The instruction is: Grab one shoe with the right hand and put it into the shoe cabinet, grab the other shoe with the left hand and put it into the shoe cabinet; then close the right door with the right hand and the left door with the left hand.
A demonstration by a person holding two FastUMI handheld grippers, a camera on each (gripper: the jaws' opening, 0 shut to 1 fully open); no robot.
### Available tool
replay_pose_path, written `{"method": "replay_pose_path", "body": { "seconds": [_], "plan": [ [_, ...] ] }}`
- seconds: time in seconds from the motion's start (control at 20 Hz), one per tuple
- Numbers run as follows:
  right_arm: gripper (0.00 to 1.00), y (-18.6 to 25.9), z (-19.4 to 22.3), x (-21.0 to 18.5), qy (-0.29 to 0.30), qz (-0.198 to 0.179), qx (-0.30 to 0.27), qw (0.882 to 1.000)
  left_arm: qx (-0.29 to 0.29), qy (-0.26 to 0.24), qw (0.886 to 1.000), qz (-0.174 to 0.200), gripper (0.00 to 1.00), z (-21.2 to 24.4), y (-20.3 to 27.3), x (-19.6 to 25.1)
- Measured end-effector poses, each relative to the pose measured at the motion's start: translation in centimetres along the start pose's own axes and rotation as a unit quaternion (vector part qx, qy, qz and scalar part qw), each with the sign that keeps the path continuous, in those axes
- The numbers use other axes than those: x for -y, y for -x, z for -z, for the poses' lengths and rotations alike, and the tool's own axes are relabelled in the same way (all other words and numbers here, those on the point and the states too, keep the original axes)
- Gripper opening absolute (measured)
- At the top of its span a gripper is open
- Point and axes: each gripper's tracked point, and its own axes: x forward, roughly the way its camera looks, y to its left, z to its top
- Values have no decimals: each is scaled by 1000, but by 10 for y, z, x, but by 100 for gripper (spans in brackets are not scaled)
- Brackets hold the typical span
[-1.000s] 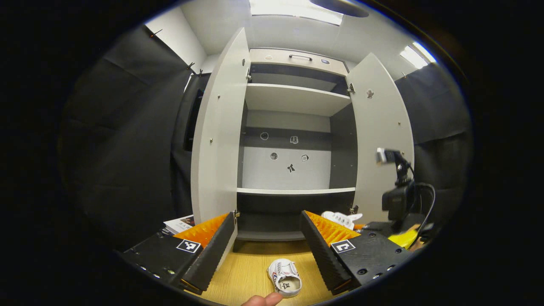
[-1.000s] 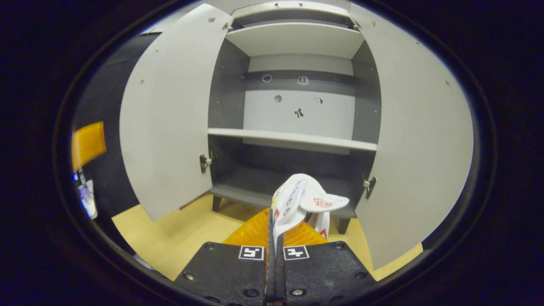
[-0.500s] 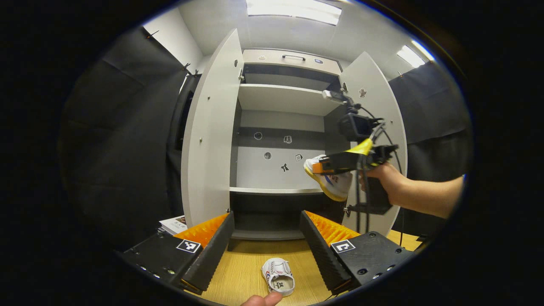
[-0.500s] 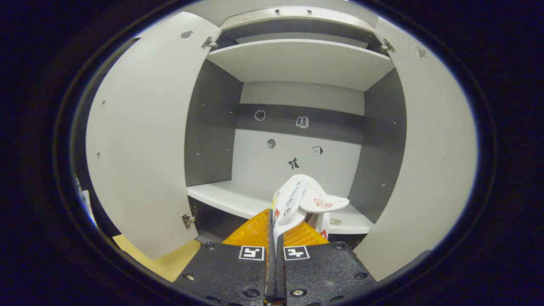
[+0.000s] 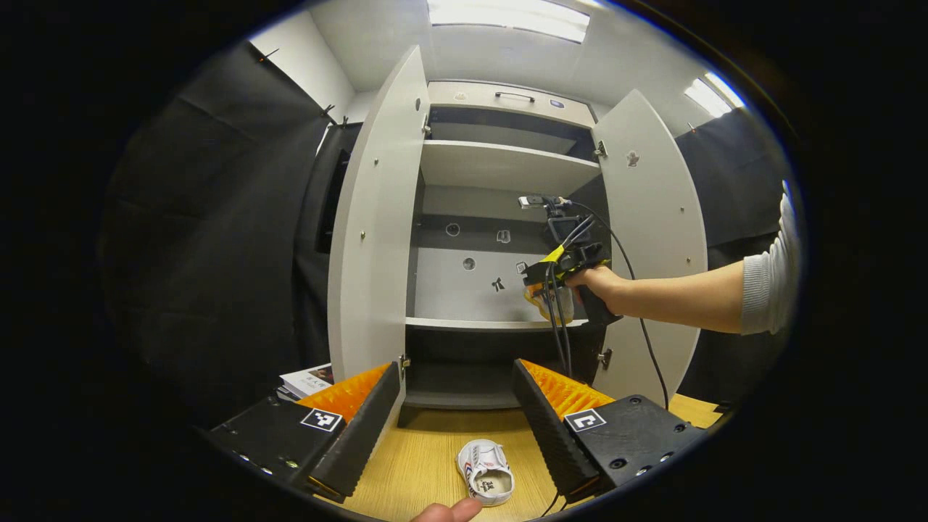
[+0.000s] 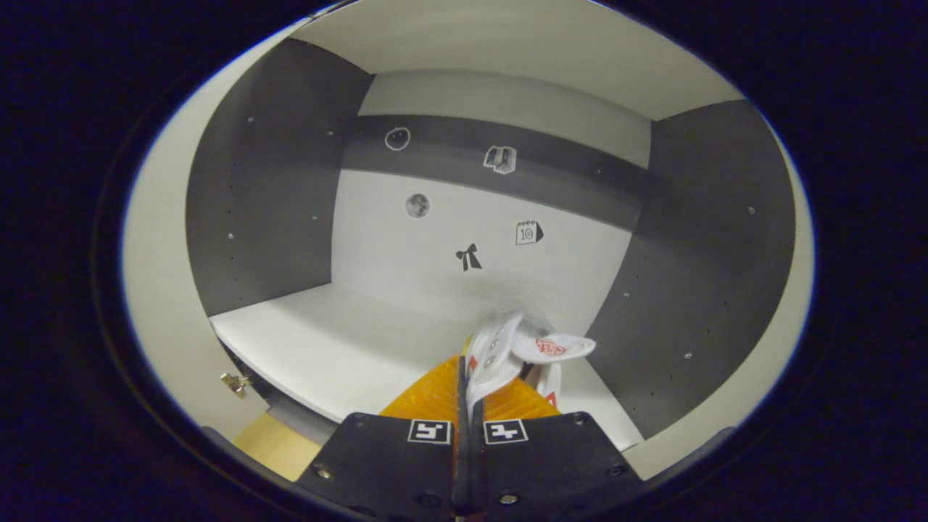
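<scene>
In the right gripper view my right gripper (image 6: 467, 377) is shut on a small white shoe (image 6: 507, 348), pinching its upper, and holds it over the middle shelf (image 6: 341, 341) inside the cabinet. The left gripper view shows that same gripper (image 5: 554, 272) and the hand holding it reaching into the cabinet (image 5: 500, 167) at middle-shelf height, right side. My left gripper (image 5: 457, 420) is open, low in front of the cabinet. The other white shoe (image 5: 484, 473) lies on the wooden floor between its fingers, sole down. Both doors, left (image 5: 373, 225) and right (image 5: 649, 232), stand wide open.
A person's forearm (image 5: 689, 293) crosses in front of the right door. A fingertip (image 5: 449, 513) shows at the bottom edge. A magazine (image 5: 308, 378) lies on the floor left of the cabinet. Small stickers (image 6: 467, 255) mark the cabinet's back panel. Dark cloth walls flank the cabinet.
My right gripper has carried its shoe up from near the floor and forward into the cabinet, over the middle shelf. My left gripper and the floor shoe have barely shifted.
</scene>
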Motion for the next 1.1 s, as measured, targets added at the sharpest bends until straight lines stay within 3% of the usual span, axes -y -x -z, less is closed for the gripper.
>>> {"method": "replay_pose_path", "body": {
  "seconds": [0.2,0.6,0.85,1.1],
  "plan": [
    [4,-18,3,2,-16,3,-37,999,-3,0,1000,-10,95,2,-3,-10],
    [4,-37,14,-6,7,1,-125,992,-10,2,1000,-2,95,7,-5,-4],
    [18,-23,7,-1,11,10,-110,994,-11,2,1000,-5,95,9,-4,-6],
    [18,23,-16,7,14,12,-49,999,-8,4,1000,-2,95,8,-5,-1]
  ]
}}
